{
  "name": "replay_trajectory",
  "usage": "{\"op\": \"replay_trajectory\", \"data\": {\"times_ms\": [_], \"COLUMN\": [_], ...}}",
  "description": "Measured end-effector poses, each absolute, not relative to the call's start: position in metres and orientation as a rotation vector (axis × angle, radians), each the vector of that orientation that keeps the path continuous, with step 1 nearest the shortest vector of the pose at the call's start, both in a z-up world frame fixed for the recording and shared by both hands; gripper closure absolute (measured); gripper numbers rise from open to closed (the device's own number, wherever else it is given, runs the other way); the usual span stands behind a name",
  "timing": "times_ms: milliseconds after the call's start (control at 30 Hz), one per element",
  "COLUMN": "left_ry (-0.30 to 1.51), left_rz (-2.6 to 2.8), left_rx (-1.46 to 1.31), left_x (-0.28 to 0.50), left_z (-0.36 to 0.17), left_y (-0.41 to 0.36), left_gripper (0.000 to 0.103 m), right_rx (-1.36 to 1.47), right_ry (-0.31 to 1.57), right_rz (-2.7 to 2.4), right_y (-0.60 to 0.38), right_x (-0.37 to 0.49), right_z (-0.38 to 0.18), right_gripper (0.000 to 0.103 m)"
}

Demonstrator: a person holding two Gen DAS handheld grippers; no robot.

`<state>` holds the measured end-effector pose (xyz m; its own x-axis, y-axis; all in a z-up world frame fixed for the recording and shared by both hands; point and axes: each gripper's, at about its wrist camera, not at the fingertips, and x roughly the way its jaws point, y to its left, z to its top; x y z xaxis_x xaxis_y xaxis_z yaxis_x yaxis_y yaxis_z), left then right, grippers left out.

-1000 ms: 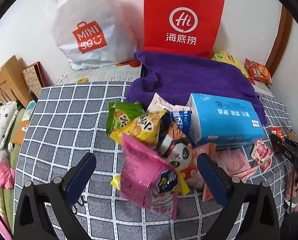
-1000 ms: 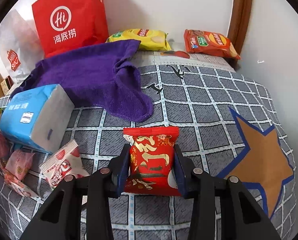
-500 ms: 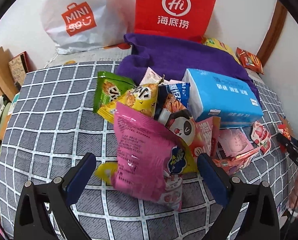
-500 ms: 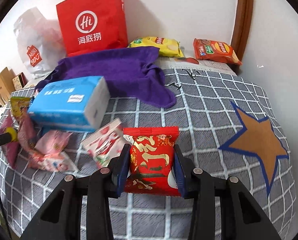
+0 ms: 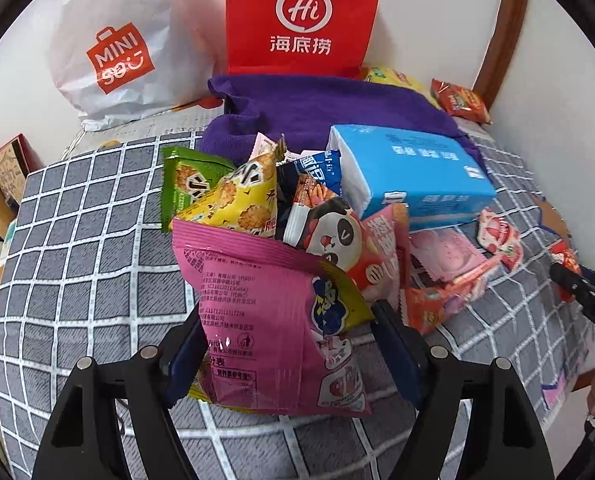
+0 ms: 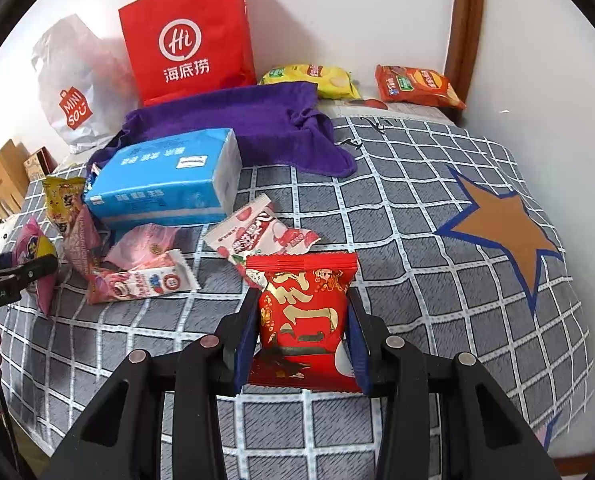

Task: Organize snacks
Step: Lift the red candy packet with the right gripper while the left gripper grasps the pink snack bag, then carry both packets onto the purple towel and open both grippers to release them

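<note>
My left gripper [image 5: 287, 344] has its jaws closed against both sides of a pink snack bag [image 5: 269, 320] at the front of a snack pile. Behind it lie a yellow cracker bag [image 5: 241, 200], a green bag [image 5: 185, 180] and a panda packet [image 5: 329, 236]. My right gripper [image 6: 301, 328] is shut on a red snack packet [image 6: 303, 312] and holds it above the checked bedspread [image 6: 417, 240]. Strawberry packets [image 6: 257, 232] lie just ahead of it.
A blue tissue pack [image 6: 165, 184] sits on a purple towel [image 6: 265, 124]. A red paper bag [image 6: 189, 36] and a white Miniso bag [image 5: 113, 48] stand at the wall. Yellow [image 6: 313, 80] and red chip bags [image 6: 417, 88] lie at the back right. A star patch [image 6: 509, 228] marks the bedspread's right side.
My left gripper moved forward and closed its jaws onto the pink bag. My right gripper pulled back and higher, still holding the red packet.
</note>
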<state>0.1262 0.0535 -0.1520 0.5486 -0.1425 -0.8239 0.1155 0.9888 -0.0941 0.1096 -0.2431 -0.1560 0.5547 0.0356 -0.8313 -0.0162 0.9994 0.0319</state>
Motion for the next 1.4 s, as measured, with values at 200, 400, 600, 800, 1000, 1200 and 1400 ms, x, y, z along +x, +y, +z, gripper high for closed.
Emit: {"op": "replay_trajectory", "data": {"times_ms": [200, 400, 600, 800, 1000, 1200, 1400], "left_ry": [0.938, 0.907, 0.884, 0.869, 0.862, 0.862, 0.869], "left_rz": [-0.176, -0.209, -0.236, -0.244, -0.228, -0.23, -0.232], "left_rx": [-0.075, -0.099, -0.102, -0.096, -0.088, -0.082, -0.076], "left_x": [0.111, 0.11, 0.121, 0.142, 0.166, 0.193, 0.226], "left_z": [-0.128, -0.101, -0.078, -0.061, -0.049, -0.041, -0.035], "left_y": [0.062, 0.058, 0.047, 0.037, 0.032, 0.029, 0.029], "left_gripper": [0.026, 0.026, 0.026, 0.026, 0.026, 0.026, 0.026], "right_rx": [0.035, 0.064, 0.098, 0.082, 0.05, 0.034, 0.017], "right_ry": [0.96, 0.946, 0.929, 0.906, 0.899, 0.887, 0.882], "right_rz": [0.042, 0.067, 0.084, 0.111, 0.126, 0.131, 0.131], "right_y": [-0.234, -0.226, -0.224, -0.218, -0.207, -0.2, -0.194], "right_x": [0.105, 0.11, 0.121, 0.141, 0.167, 0.198, 0.236], "right_z": [-0.139, -0.121, -0.107, -0.093, -0.085, -0.079, -0.073], "right_gripper": [0.063, 0.063, 0.063, 0.063, 0.063, 0.063, 0.063]}}
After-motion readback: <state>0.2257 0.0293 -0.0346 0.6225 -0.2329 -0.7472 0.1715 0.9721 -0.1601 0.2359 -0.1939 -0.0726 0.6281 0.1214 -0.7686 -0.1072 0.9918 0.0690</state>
